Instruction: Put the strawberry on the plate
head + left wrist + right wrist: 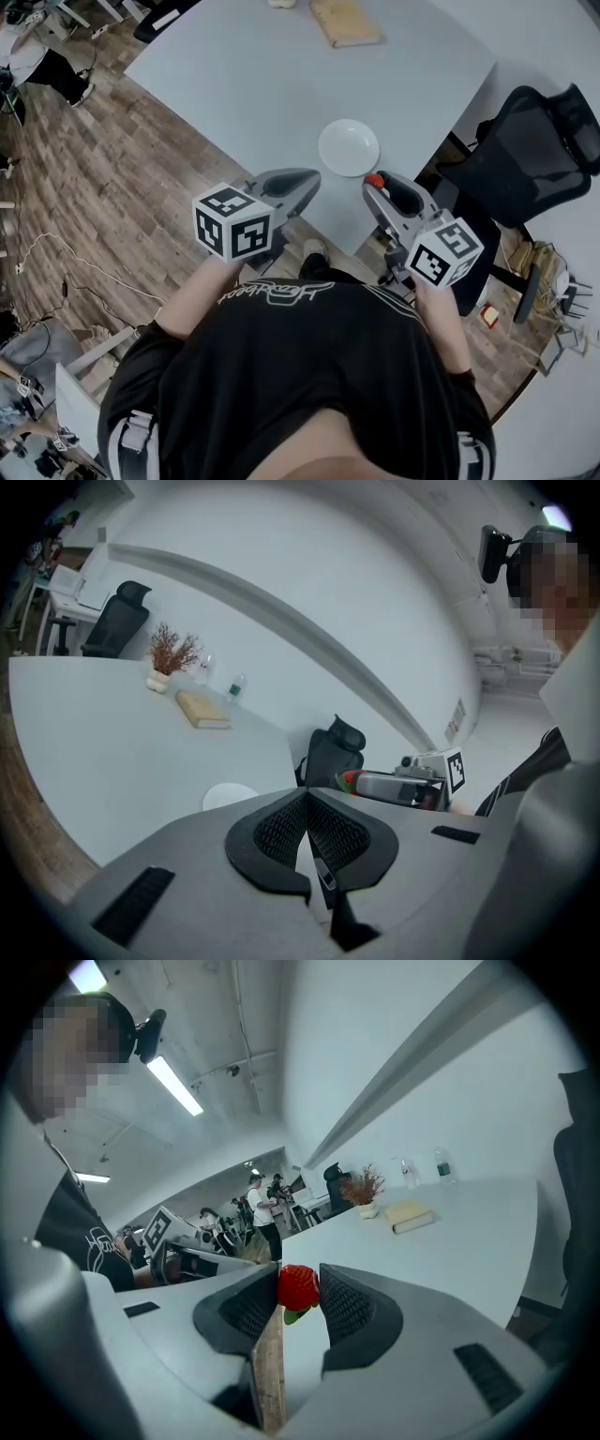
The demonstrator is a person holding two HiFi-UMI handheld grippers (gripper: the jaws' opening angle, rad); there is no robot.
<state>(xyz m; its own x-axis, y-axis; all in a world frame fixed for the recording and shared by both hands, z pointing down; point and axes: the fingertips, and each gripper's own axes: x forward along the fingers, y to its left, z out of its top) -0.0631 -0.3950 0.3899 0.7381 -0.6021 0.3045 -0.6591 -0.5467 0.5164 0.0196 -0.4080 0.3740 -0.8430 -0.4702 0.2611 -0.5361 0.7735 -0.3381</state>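
A red strawberry (298, 1287) with a green leaf sits clamped between the pads of my right gripper (298, 1290). In the head view the strawberry (374, 180) shows at the tip of the right gripper (373, 185), just right of the white plate (349, 147) near the table's corner. My left gripper (302, 187) hovers left of the plate with its jaws together and nothing in them. From the left gripper view the plate (229, 796) lies just beyond the left gripper (307, 803), and the strawberry (348, 779) is visible in the right gripper (352, 782).
The white table (281, 84) holds a tan book (345, 22) at the far side and a small plant pot (159, 681) with bottles. A black office chair (534, 150) stands right of the table corner. Wooden floor (122, 187) lies to the left. People stand in the background.
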